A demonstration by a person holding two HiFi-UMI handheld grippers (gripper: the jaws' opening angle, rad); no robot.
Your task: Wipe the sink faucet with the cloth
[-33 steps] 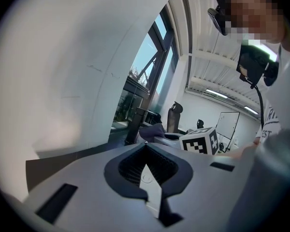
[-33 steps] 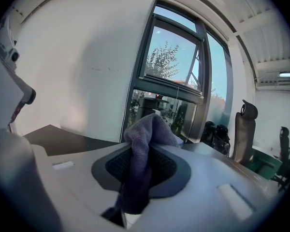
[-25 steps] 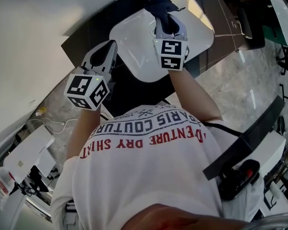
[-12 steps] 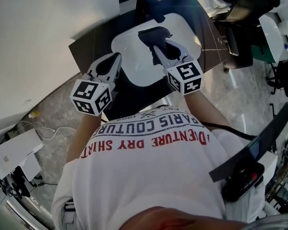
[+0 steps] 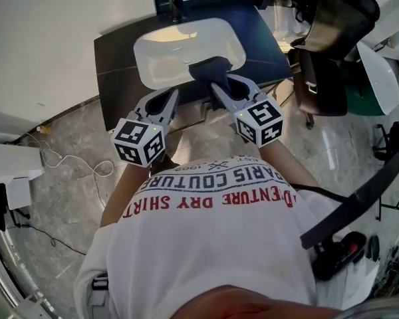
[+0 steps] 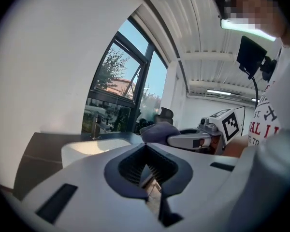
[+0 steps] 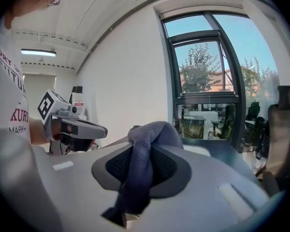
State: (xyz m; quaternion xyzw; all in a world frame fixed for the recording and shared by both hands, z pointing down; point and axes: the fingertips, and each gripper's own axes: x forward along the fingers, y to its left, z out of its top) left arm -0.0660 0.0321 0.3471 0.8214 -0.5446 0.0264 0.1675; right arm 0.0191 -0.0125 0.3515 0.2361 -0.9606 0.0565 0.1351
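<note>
The white sink (image 5: 158,57) is set in a dark counter (image 5: 113,78), with its faucet (image 5: 175,4) at the far rim. My right gripper (image 5: 217,84) is shut on a dark blue cloth (image 5: 210,68), holding it over the basin's near edge. In the right gripper view the cloth (image 7: 138,178) is bunched between the jaws and drapes down over them. My left gripper (image 5: 172,94) hovers just short of the counter's front edge, shut with nothing in it. The left gripper view shows the faucet (image 6: 95,128) small and far off, beyond the basin (image 6: 87,150).
A black office chair (image 5: 327,58) stands to the right of the counter. White cables (image 5: 66,168) lie on the stone floor at the left. A white wall runs along the left, and a window sits behind the faucet.
Both grippers have drawn back from over the basin toward its near edge and the view has pulled away from the sink. The cloth stays in the right gripper.
</note>
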